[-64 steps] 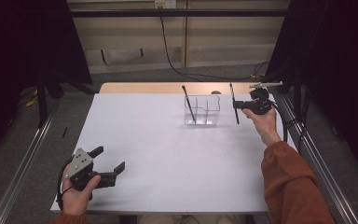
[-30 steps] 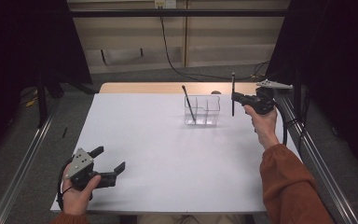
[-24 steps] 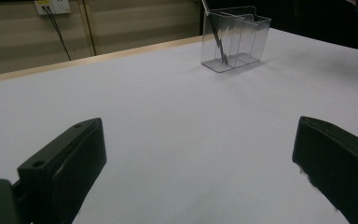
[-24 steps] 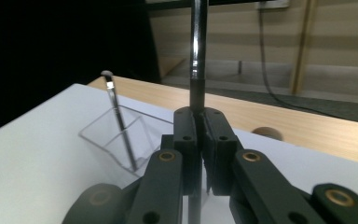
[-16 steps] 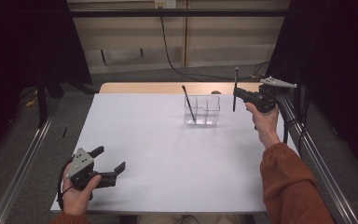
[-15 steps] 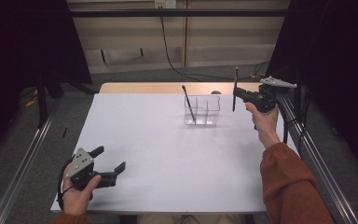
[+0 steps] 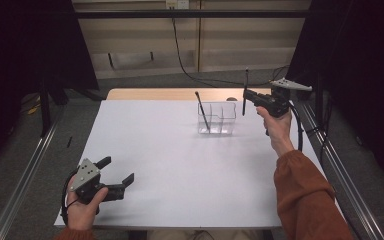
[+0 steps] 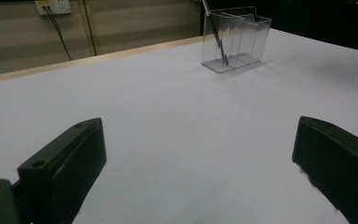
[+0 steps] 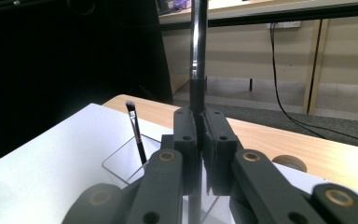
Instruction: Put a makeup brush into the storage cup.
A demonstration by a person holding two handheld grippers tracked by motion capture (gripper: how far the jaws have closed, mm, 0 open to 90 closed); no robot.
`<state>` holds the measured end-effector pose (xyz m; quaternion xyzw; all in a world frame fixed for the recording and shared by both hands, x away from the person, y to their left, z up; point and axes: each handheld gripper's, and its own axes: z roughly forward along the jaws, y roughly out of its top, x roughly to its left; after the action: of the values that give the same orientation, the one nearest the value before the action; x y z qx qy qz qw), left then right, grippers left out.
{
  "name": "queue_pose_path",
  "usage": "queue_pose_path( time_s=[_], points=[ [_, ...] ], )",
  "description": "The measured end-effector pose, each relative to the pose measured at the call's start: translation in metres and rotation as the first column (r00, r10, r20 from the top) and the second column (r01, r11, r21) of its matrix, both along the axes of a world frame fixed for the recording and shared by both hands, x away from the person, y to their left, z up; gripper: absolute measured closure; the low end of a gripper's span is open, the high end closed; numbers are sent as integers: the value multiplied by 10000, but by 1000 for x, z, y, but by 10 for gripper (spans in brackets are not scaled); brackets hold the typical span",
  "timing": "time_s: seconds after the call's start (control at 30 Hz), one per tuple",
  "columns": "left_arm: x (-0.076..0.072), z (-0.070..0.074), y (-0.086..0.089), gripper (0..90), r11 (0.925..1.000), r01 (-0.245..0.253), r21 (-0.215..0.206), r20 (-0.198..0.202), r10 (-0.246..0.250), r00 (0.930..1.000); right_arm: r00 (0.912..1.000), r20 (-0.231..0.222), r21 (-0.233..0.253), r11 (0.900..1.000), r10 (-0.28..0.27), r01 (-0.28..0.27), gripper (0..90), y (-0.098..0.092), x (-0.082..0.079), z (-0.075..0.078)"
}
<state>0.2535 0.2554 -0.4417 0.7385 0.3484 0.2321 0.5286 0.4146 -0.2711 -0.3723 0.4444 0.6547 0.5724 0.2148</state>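
High view first: compared with two seconds back, my right gripper [image 7: 246,93] has come up and turned, so the brush [image 7: 245,89] it's clamped on now stands pretty much upright instead of slanting. It hangs in the air just right of the clear organizer [image 7: 217,118], near the far edge of the table [image 7: 180,165], above the height of the organizer's rim. The left gripper [image 7: 116,172] hasn't budged at all, same spot at the near left corner, jaws spread wide with nothing between them. The organizer hasn't moved either, and the second brush [image 7: 202,110] is leaning in its left compartment same as before. The other compartments look empty from here.

Left gripper view: both jaws sit far apart over bare white tabletop [image 8: 177,121]. The organizer [image 8: 242,35] is well off in the distance, with the leaning brush [image 8: 213,25] inside, its lower end resting at the bottom of the nearest compartment.

Right gripper view: the jaws are pressed together on the held brush [image 9: 198,56], its handle rising straight up out of the top of the frame. Below and beyond sits the organizer [image 9: 121,163], with the bristle end of the leaning brush [image 9: 135,126] pointing up
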Motion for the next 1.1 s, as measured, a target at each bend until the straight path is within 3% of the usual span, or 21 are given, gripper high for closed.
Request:
queue_pose_path(
  time_s=[1.1],
  points=[
    [0, 0, 0, 28, 10000, 20, 14, 23, -20, 10000, 9961, 502, 42, 9974, 723, -726, 848, 42, 14, 17]
  ],
)
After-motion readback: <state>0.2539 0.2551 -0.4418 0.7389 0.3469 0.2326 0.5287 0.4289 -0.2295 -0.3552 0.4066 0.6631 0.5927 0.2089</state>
